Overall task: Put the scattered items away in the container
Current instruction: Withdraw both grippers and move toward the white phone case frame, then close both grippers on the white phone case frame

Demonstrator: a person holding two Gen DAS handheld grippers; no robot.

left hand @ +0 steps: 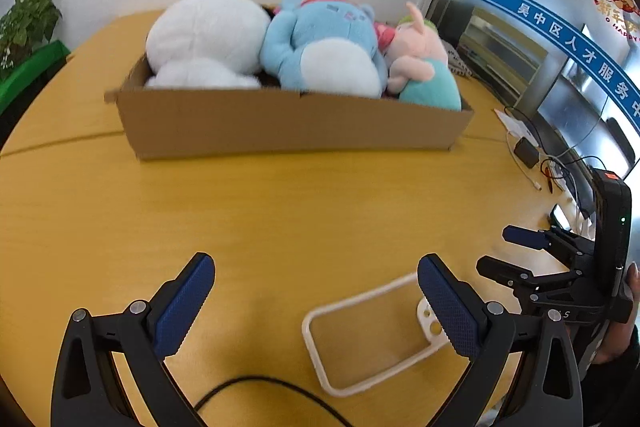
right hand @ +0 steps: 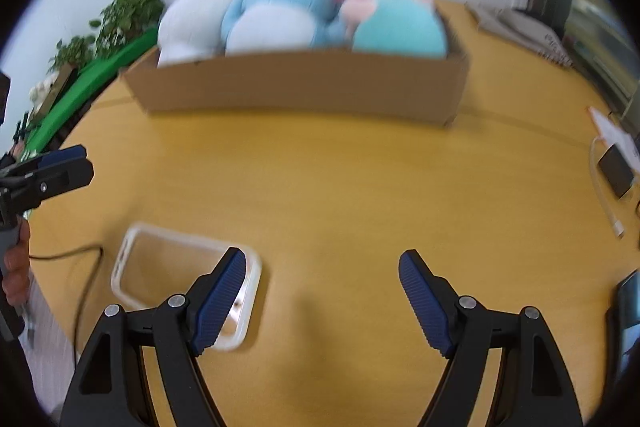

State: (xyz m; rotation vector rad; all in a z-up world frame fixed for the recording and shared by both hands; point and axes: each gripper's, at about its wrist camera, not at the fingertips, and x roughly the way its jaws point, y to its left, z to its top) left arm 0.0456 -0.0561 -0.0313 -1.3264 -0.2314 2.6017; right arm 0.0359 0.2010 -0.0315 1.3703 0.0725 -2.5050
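Observation:
A cardboard box [left hand: 288, 125] [right hand: 304, 87] stands at the far side of the yellow table. It holds a white plush [left hand: 204, 35] [right hand: 192, 23], a blue plush [left hand: 320, 43] [right hand: 280, 15] and a pink and teal plush [left hand: 424, 67] [right hand: 396, 15]. A clear phone case [left hand: 360, 339] [right hand: 180, 267] lies on the table close to both grippers. My left gripper [left hand: 316, 303] is open and empty, its right finger over the case. My right gripper [right hand: 322, 299] is open and empty, its left finger over the case; it also shows in the left wrist view [left hand: 496, 251].
A black cable [left hand: 256, 387] runs near the table's front edge. A charger, white cable and papers [left hand: 528, 151] [right hand: 614, 167] lie at the right. Potted plants on a green ledge [left hand: 28, 39] [right hand: 116, 27] stand at the left. A glass partition [left hand: 560, 39] is at the right.

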